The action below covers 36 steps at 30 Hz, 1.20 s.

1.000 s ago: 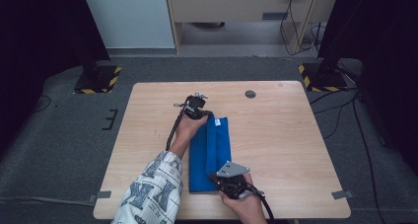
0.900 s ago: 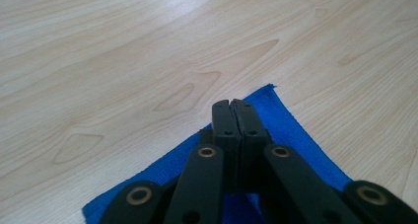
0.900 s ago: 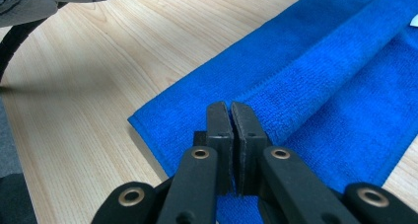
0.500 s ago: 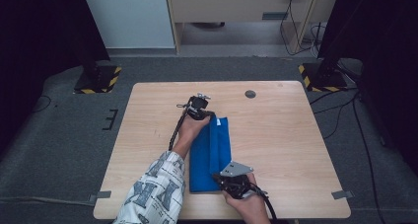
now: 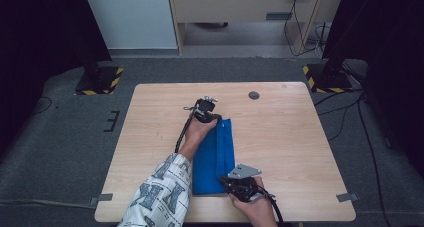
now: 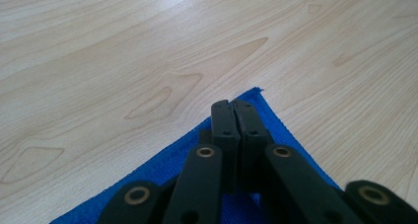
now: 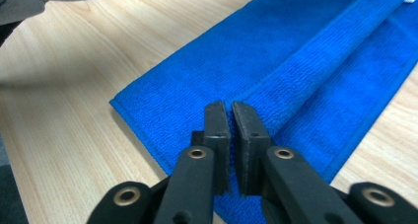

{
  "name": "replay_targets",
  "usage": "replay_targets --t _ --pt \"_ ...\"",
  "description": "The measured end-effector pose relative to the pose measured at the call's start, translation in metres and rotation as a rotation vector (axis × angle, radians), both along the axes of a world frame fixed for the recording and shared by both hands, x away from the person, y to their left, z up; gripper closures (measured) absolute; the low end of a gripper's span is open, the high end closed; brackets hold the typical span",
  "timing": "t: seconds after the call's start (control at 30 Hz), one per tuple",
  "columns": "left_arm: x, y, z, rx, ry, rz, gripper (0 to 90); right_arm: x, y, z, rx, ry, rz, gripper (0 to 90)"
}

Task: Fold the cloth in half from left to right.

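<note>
- The left gripper (image 5: pixel 209 108) sat at the far end of the blue cloth (image 5: pixel 216 154), its jaws pressed together over the far corner (image 6: pixel 254 93); whether a fold of fabric was nipped between them could not be told.
- The right gripper (image 5: pixel 236 183) rested at the cloth's near end, towards the near edge of the desk (image 5: pixel 300 137). Its jaws had just been easing apart and stood with a narrow slit between them above the raised fold (image 7: pixel 315 61), pressing on nothing.
- The cloth lay flat near the middle of the desk, a long strip running from near edge towards far edge, already folded lengthwise with one layer lapped over the other.
- By its ribbed, terry-like weave it looked light, soft and limp: it would probably sag and drape rather than keep its shape, and a single layer could slip out of a shallow pinch.
- Nothing about it seemed fragile or slippery; the nap ought to give the pads decent friction.
- The best hold was likely at the two end corners, pinching all layers at once, so the fold stayed aligned when lifted.
</note>
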<state>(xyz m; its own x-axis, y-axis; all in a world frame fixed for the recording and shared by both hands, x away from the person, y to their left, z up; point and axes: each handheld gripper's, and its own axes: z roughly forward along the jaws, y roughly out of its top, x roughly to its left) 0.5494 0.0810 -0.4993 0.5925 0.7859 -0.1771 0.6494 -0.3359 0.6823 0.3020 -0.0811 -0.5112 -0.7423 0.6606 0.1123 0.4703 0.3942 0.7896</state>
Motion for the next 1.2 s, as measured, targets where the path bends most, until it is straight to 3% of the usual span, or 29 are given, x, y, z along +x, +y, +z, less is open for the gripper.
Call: replay_targets --t 0.27,0.47,0.57,0.7,0.97,1.2 --pt "-0.002 -0.004 -0.001 -0.017 -0.005 -0.010 80.1 0.001 -0.006 -0.004 0.004 0.045 -0.028 68.7" --pt "-0.002 -0.006 -0.002 -0.017 0.011 -0.025 85.8 0.003 -0.010 -0.001 0.011 0.062 -0.055 65.4" --pt "-0.002 -0.007 -0.001 -0.029 0.009 -0.023 88.6 0.002 -0.012 -0.001 0.003 0.066 -0.052 70.6" --pt "-0.003 -0.009 0.001 -0.036 -0.003 -0.033 88.3 0.002 -0.014 0.000 0.004 0.073 -0.058 69.7" --pt "-0.005 -0.009 0.006 -0.034 -0.064 -0.026 61.5 0.003 -0.020 0.005 0.006 0.090 -0.083 45.7" --pt "-0.008 -0.008 0.012 -0.031 -0.092 -0.058 44.0 0.007 -0.025 0.008 0.006 0.059 -0.111 24.5"
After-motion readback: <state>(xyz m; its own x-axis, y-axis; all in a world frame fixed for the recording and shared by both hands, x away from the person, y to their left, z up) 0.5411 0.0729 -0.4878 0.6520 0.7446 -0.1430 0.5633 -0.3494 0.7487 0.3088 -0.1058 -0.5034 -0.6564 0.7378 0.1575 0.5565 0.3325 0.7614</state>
